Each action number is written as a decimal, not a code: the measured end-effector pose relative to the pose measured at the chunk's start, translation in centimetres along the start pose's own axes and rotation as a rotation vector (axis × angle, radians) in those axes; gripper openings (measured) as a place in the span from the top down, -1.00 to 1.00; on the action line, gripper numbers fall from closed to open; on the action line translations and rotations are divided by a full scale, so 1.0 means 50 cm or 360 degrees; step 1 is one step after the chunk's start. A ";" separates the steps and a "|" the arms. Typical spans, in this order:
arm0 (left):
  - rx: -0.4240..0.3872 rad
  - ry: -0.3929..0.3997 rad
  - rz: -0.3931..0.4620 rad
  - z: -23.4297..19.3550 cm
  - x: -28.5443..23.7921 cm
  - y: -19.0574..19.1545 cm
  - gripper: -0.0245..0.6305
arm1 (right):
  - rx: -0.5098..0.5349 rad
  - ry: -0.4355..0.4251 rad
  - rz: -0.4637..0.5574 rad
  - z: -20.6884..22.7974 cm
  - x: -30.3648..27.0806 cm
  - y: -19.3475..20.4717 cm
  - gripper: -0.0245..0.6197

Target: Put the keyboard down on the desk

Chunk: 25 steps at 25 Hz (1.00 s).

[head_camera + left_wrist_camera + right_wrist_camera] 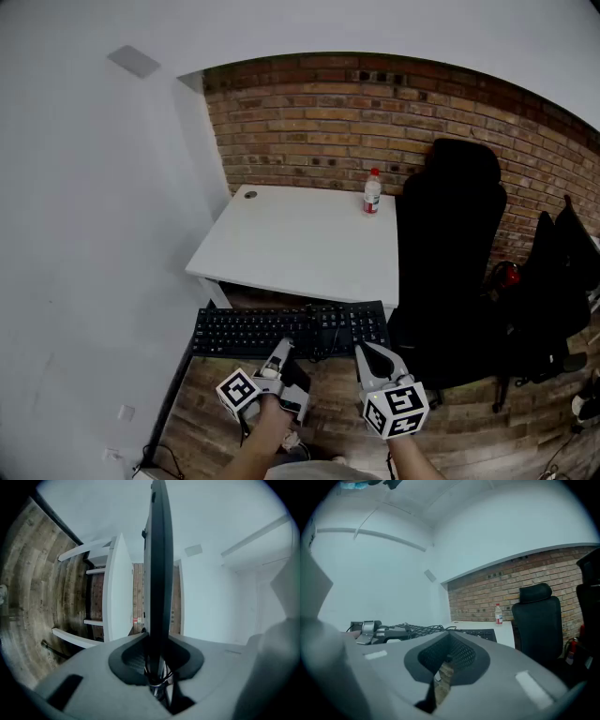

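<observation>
A black keyboard (pixel 272 330) hangs level in the air just in front of the white desk (pixel 300 244), below its near edge. My left gripper (pixel 280 349) is shut on the keyboard's near edge; in the left gripper view the keyboard (pixel 157 573) stands edge-on between the jaws of the left gripper (pixel 157 660). My right gripper (pixel 363 352) sits at the keyboard's right near edge. In the right gripper view the right gripper (pixel 445 667) has its jaws together with nothing between them, and the keyboard (pixel 480 633) and its cable (pixel 417 629) lie just beyond.
A water bottle (pixel 372 192) stands at the desk's far right corner. A black office chair (pixel 450 244) stands right of the desk, against the brick wall (pixel 309 131). A white wall runs along the left. The floor below is wood planks.
</observation>
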<state>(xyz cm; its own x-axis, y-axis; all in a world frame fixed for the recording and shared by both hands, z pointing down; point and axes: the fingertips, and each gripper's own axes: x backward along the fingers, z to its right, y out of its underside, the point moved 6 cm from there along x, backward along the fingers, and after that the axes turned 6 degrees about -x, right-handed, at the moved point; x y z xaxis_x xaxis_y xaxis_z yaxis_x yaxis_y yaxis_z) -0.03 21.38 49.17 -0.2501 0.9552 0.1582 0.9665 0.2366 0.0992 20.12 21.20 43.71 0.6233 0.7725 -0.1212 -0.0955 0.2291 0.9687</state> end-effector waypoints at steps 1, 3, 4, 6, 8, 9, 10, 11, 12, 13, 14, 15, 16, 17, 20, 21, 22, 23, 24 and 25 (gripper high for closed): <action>-0.0004 -0.0002 0.0000 -0.001 -0.002 -0.001 0.72 | 0.0002 -0.0001 0.0000 0.001 -0.001 -0.001 0.90; -0.0006 -0.0006 0.0002 -0.003 -0.006 -0.003 0.72 | 0.0003 -0.0001 0.0000 0.004 -0.004 -0.002 0.90; -0.0003 -0.0008 0.0003 -0.004 -0.008 -0.004 0.72 | 0.0000 0.0000 0.0002 0.006 -0.005 -0.002 0.90; 0.0001 -0.0014 0.0005 -0.006 -0.010 -0.004 0.72 | -0.0014 -0.0002 0.0014 0.009 -0.006 -0.001 0.90; 0.0002 -0.0020 0.0006 -0.008 -0.013 -0.003 0.72 | -0.0027 -0.0007 0.0026 0.013 -0.008 -0.003 0.90; 0.0004 -0.0021 0.0007 -0.008 -0.014 -0.003 0.72 | -0.0029 -0.0008 0.0028 0.015 -0.008 -0.004 0.90; 0.0006 -0.0021 0.0007 -0.008 -0.016 -0.003 0.72 | -0.0029 -0.0008 0.0028 0.017 -0.009 -0.005 0.90; 0.0007 -0.0021 0.0008 -0.008 -0.017 -0.002 0.72 | -0.0029 -0.0007 0.0026 0.019 -0.010 -0.006 0.90; 0.0007 -0.0020 0.0009 -0.009 -0.018 -0.002 0.72 | -0.0029 -0.0009 0.0025 0.021 -0.011 -0.006 0.90; 0.0006 -0.0021 0.0010 -0.010 -0.020 -0.002 0.72 | -0.0029 -0.0012 0.0023 0.022 -0.012 -0.006 0.90; 0.0003 -0.0024 0.0011 -0.011 -0.022 -0.002 0.72 | -0.0029 -0.0015 0.0020 0.024 -0.013 -0.006 0.90; 0.0002 -0.0027 0.0012 -0.012 -0.023 -0.002 0.72 | -0.0030 -0.0017 0.0018 0.025 -0.014 -0.006 0.90; 0.0001 -0.0030 0.0011 -0.013 -0.025 -0.003 0.72 | -0.0032 -0.0019 0.0014 0.027 -0.016 -0.006 0.90; 0.0002 -0.0031 0.0011 -0.013 -0.028 -0.004 0.72 | -0.0036 -0.0022 0.0009 0.028 -0.019 -0.005 0.90; 0.0010 -0.0035 0.0011 -0.022 -0.035 -0.016 0.72 | -0.0034 -0.0029 -0.0007 0.026 -0.033 -0.001 0.90; 0.0017 -0.0036 0.0010 -0.026 -0.040 -0.022 0.72 | -0.0029 -0.0027 -0.0008 0.026 -0.040 -0.001 0.90; 0.0028 -0.0035 0.0008 -0.031 -0.048 -0.029 0.72 | -0.0026 -0.0024 -0.0008 0.026 -0.050 -0.002 0.90; 0.0041 -0.0035 0.0004 -0.035 -0.058 -0.037 0.72 | -0.0025 -0.0019 -0.0008 0.027 -0.062 -0.003 0.90; 0.0052 -0.0036 -0.0003 -0.039 -0.068 -0.046 0.72 | -0.0025 -0.0012 -0.0009 0.028 -0.076 -0.005 0.90; 0.0060 -0.0035 -0.0013 -0.043 -0.079 -0.056 0.72 | -0.0025 -0.0004 -0.0010 0.028 -0.090 -0.007 0.90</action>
<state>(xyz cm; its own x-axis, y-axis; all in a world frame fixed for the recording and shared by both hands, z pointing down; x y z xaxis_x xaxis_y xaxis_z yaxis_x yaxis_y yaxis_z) -1.87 16.57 50.38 -0.2568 0.9569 0.1360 0.9661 0.2503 0.0631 18.45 16.81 44.23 0.6258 0.7696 -0.1269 -0.1038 0.2434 0.9643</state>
